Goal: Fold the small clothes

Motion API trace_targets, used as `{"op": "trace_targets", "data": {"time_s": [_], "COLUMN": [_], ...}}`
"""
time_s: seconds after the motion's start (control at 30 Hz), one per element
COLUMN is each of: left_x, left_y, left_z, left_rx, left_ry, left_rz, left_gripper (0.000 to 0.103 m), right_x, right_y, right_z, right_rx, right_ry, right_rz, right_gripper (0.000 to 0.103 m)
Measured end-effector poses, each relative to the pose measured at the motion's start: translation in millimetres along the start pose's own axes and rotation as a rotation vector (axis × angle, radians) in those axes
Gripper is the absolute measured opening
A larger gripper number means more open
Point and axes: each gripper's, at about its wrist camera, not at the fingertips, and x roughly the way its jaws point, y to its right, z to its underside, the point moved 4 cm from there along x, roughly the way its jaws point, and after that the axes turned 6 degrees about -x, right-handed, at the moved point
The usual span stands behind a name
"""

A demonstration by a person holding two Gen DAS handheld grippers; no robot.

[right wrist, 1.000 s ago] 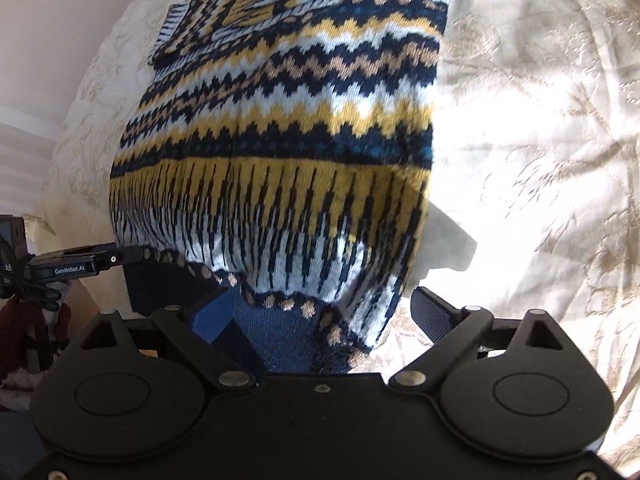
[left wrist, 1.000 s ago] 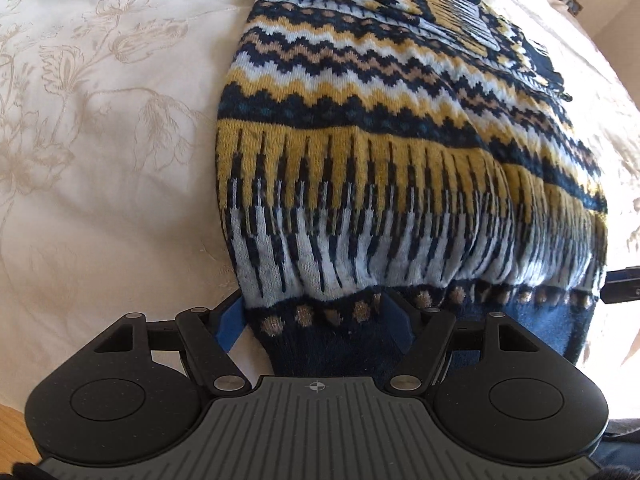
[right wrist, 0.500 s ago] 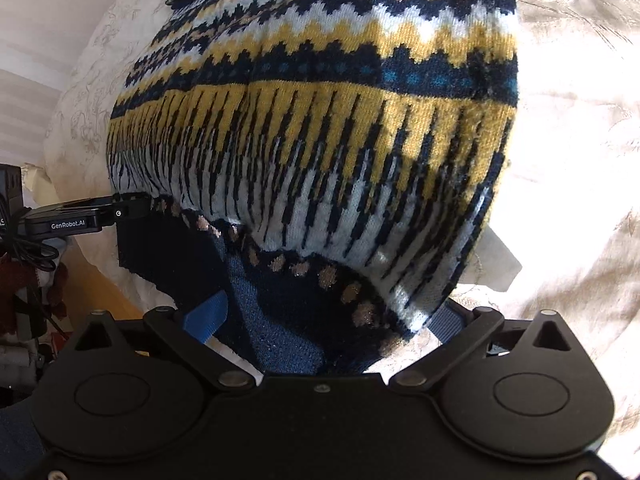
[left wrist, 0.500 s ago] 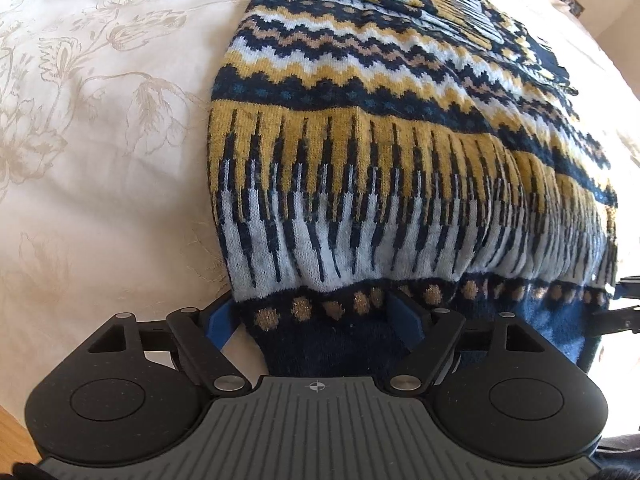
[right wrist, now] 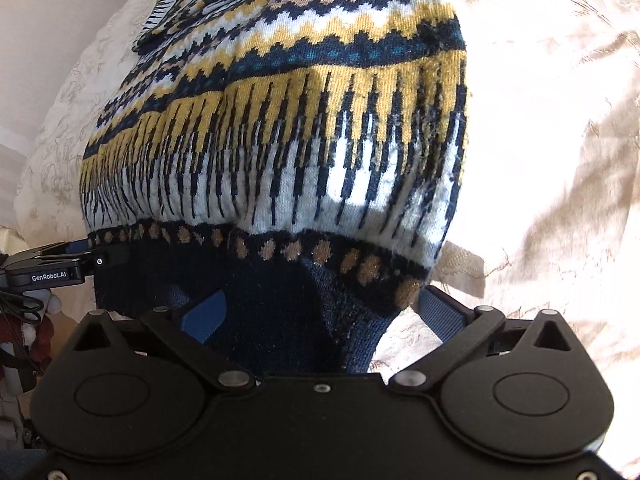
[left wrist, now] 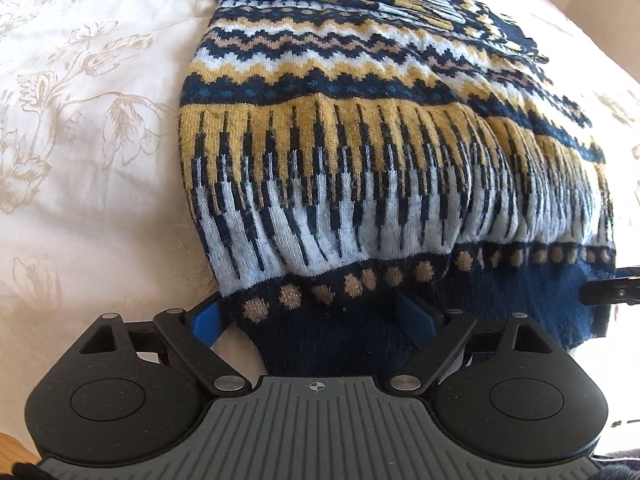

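While the patterned sweater lies lengthwise on the floral bedspread, the left wrist view shows the left gripper with its blue fingers set wide on either side of the navy hem band. The knit fills the gap, though whether it is truly pinched I cannot tell. The hem corner looks raised off the bedspread, so the step in hand seems to be the bottom-to-top fold. At 3 o'clock the other tool's tip shows at the far hem corner.

In the right wrist view the right gripper stands likewise wide, hem bunched between its fingers (grip again uncertain). At 9 o'clock sits the left tool, with dim clutter beyond the bed edge. The next move likely calls for carrying both corners evenly toward 12 o'clock, where a folded-in sleeve lies; nothing blocks the path.
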Motion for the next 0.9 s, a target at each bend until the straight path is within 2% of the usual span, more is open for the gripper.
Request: {"op": "trace_targets", "data": {"time_s": [0.07, 0.17, 0.23, 0.3, 0.37, 0.47, 0.53, 0.6, 0.77, 0.9], "left_x": [-1, -5, -9, -12, -14, -16, -17, -19, -23, -22], "left_y": [-1, -6, -11, -15, -17, -17, -17, -19, -21, -26], "left_z": [-2, -1, 1, 4, 7, 10, 11, 13, 18, 21], "left_rx": [0.004, -0.011, -0.038, -0.066, -0.078, -0.077, -0.089, -0.109, -0.119, -0.162], "left_ry": [-0.006, 0.002, 0.011, 0.018, 0.021, 0.018, 0.015, 0.013, 0.026, 0.035], "left_rz": [0.003, 0.002, 0.013, 0.026, 0.032, 0.037, 0.047, 0.061, 0.069, 0.066], "left_gripper": [0.085, 0.075, 0.066, 0.06, 0.057, 0.043, 0.032, 0.025, 0.025, 0.03], "right_x": [-1, 2, 0, -1, -2, -2, -4, -7, -16, -21], "right_y": [0, -5, -4, -2, -1, -1, -3, -7, -14, -12], "right_z": [-1, 0, 2, 4, 3, 3, 5, 7, 12, 15], "right_rx": [0.024, 0.057, 0.073, 0.083, 0.09, 0.114, 0.116, 0.117, 0.111, 0.115], "right_ry": [-0.015, -0.03, -0.024, -0.022, -0.026, -0.037, -0.032, -0.027, 0.003, 0.006], "right_rz": [0.017, 0.027, 0.029, 0.064, 0.092, 0.079, 0.079, 0.056, 0.035, 0.041], "right_gripper": [0.103, 0.101, 0.089, 0.073, 0.062, 0.032, 0.025, 0.014, 0.014, 0.014]}}
